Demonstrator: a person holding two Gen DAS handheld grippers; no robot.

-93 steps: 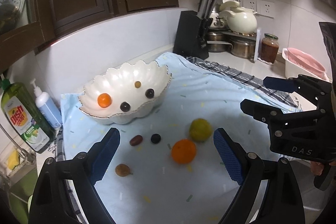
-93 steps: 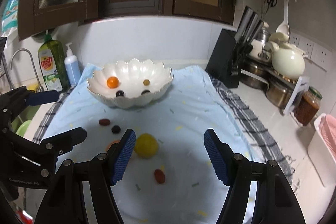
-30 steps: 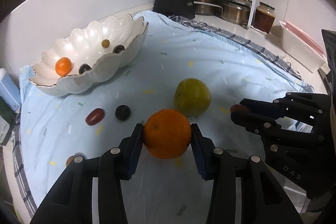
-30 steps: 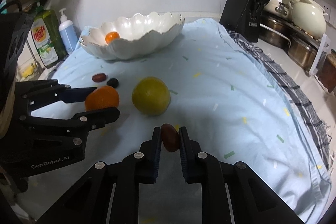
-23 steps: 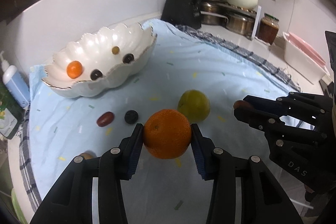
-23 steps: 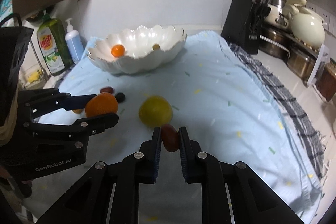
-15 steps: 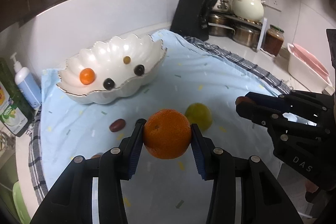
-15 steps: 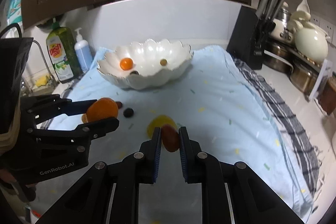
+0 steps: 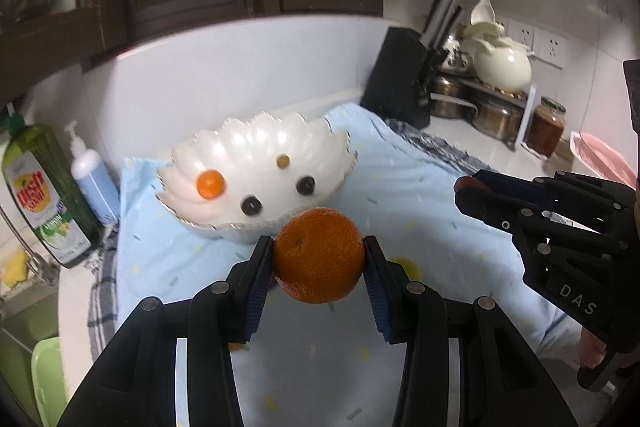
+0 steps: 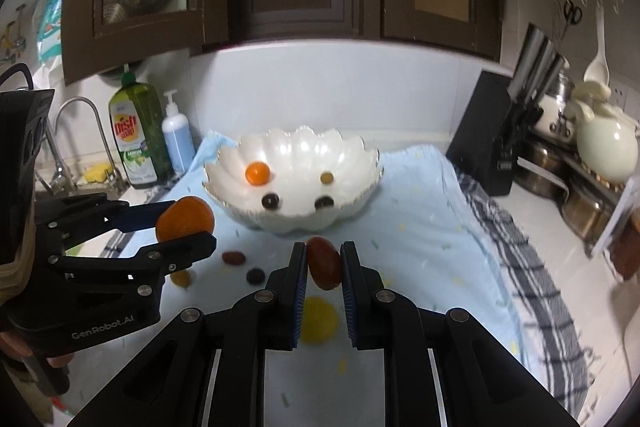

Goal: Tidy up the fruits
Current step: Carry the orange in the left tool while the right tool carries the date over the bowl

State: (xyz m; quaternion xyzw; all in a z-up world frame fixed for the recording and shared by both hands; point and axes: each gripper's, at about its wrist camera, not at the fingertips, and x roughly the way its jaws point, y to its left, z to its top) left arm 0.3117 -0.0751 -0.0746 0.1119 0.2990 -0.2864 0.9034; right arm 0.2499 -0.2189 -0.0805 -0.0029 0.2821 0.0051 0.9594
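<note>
My left gripper [image 9: 319,259] is shut on a large orange [image 9: 319,255] and holds it in the air in front of the white scalloped bowl [image 9: 328,141]; it also shows in the right wrist view [image 10: 176,227]. My right gripper [image 10: 323,265] is shut on a dark red oval fruit [image 10: 324,262], also raised; it appears in the left wrist view [image 9: 470,189]. The bowl [image 10: 360,155] holds a small orange fruit [image 10: 257,173], two dark grapes and a small olive-coloured fruit. A yellow-green fruit [image 10: 318,319], a red fruit [image 10: 234,257] and a dark grape [image 10: 255,275] lie on the blue cloth.
A dish soap bottle [image 10: 136,131] and a pump bottle [image 10: 178,139] stand at the back left by the sink tap [image 10: 80,131]. A knife block [image 10: 492,147], pots, a cream teapot [image 10: 606,143] and a jar [image 9: 546,127] stand at the right. A checked towel [image 10: 532,287] edges the cloth.
Both grippers have closed on their fruits and lifted them off the cloth, rising and pulling back; the bowl now sits lower and farther in both views.
</note>
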